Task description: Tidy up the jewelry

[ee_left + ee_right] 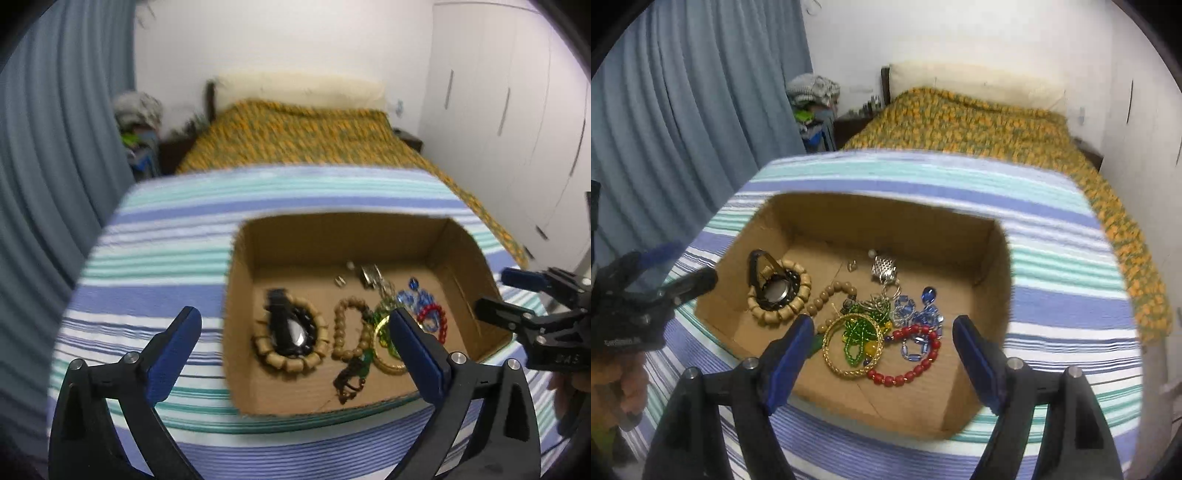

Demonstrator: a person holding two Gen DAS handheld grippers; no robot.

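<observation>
Right wrist view: my right tool (882,350) hangs wide open and empty over the gold bangle (852,345) in the cardboard box (993,258); left tool (295,347) likewise open, empty. Next, I'd pinch one piece cleanly from the tangle.

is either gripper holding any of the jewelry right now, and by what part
Nothing is held. The left gripper and right gripper both hang with jaws open and empty above the brown cardboard box of jewelry.

Matt cardboard box (827,218), glossy beads (912,373)
</observation>
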